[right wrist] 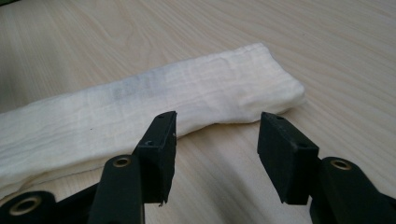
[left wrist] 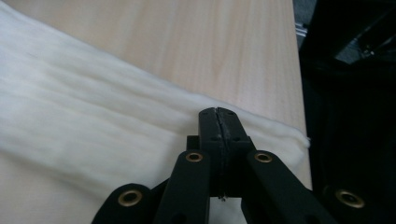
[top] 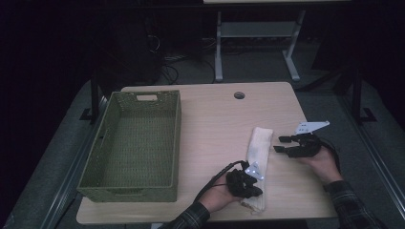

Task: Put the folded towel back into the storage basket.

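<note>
A: From above: folded cloth lying right of green basket, not yet inside.

B: Left gripper together over near end, clamping nothing. Right gripper apart beside far end.

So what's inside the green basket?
The basket shows just its woven floor, with no things lying on it. The near wall hides the strip of floor right behind it.

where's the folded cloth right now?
In the high view the folded cloth lies lengthwise on the table's right half, right of the green basket, between the left hand-held gripper and right hand-held gripper.
</note>
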